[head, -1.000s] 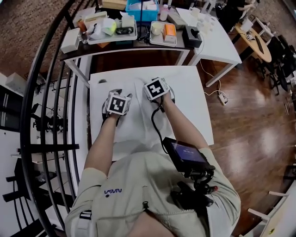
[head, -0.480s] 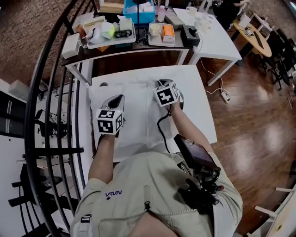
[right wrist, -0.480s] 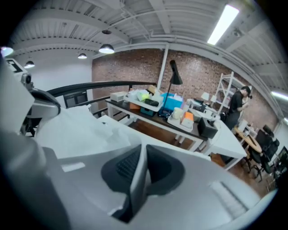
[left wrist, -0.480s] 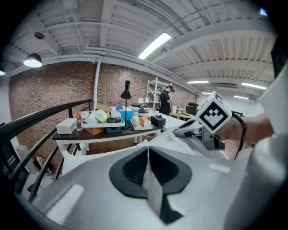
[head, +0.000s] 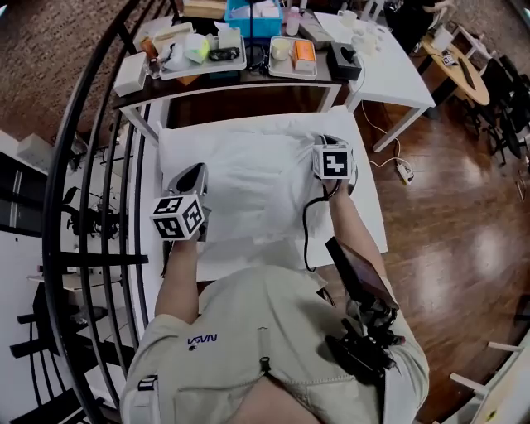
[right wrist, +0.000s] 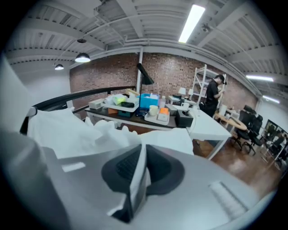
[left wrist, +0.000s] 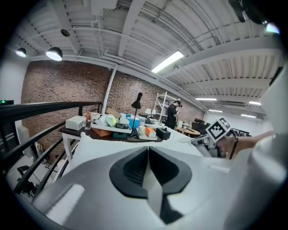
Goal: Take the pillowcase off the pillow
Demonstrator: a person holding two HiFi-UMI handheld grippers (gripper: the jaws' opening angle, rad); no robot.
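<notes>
While the person leaned over it, the white table [head: 369,222] carried the pillow [head: 248,170], which lay crosswise on its far half with the white pillowcase [head: 263,217] on it, the cloth rumpled and trailing toward the person's near edge. A black curved railing [head: 80,186] ran along the left side. Behind the white table stood a dark table [head: 217,86] crowded with small goods.

At the pillow's left side, the left gripper [head: 197,169] was raised off the table, and its jaws were pressed together on a thin fold of the white pillowcase; in the left gripper view that fold showed as a pale strip caught between the dark pads [left wrist: 130,168]. At the pillow's right end, the right gripper [head: 326,141] likewise had its jaws clamped on a fold of the pillowcase, with the cloth standing up between its pads [right wrist: 123,168] in the right gripper view. The pillow stretched between the two grippers.

On the dark table sat a blue bin [head: 252,21] and two trays: one tray [head: 195,56] holding a yellow-green item, the other tray [head: 291,61] holding an orange box [head: 304,53].
</notes>
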